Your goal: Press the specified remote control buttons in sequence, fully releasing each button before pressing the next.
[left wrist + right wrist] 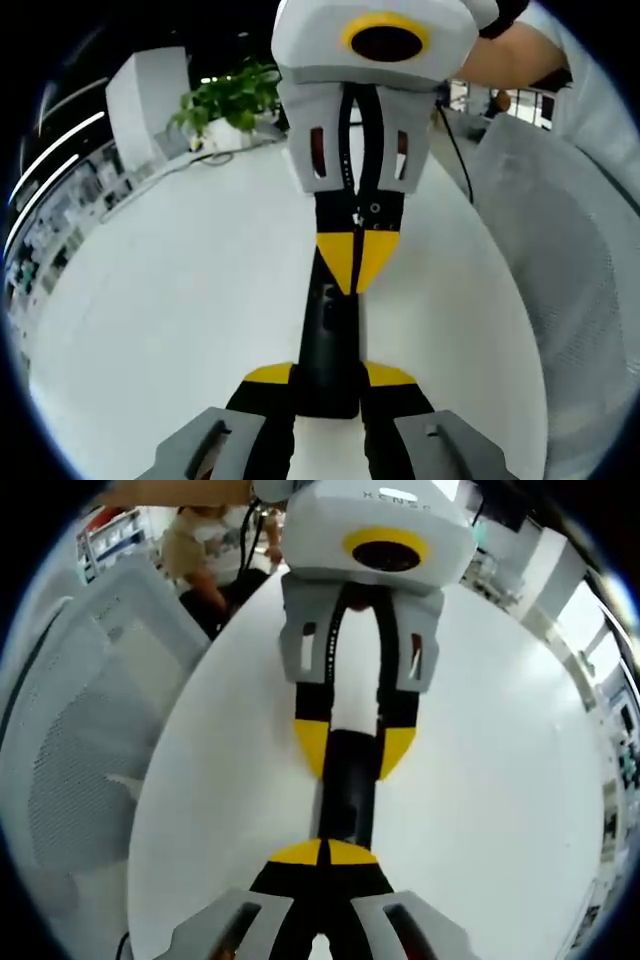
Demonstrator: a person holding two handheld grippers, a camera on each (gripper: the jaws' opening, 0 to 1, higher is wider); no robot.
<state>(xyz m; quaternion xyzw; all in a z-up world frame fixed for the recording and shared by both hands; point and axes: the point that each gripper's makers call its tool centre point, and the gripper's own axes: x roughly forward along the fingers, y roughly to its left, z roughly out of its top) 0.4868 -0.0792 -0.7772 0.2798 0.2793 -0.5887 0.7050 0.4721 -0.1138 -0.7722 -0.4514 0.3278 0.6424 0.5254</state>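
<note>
1. The remote control (327, 350) lies flat on the white round worktop (180, 300), a long black bar running lengthwise between your two claws.
2. Your left claw (330, 378) sits at one end of the remote: its yellow-tipped jaws stand apart on either side of the black body, just beside it. You cannot tell whether they actually pinch it.
3. Your right claw (324, 854) has its yellow tips pressed together, with no gap, right at the other end of the remote (345, 790), touching or just above it.
4. In the left gripper view, those same closed tips (357, 258) come down onto the far part of the remote.
5. Beyond the remote: a potted green plant (232, 100) at the far worktop edge.
6. Beside the remote, off the worktop edge: a grey mesh chair (90, 720).
</note>
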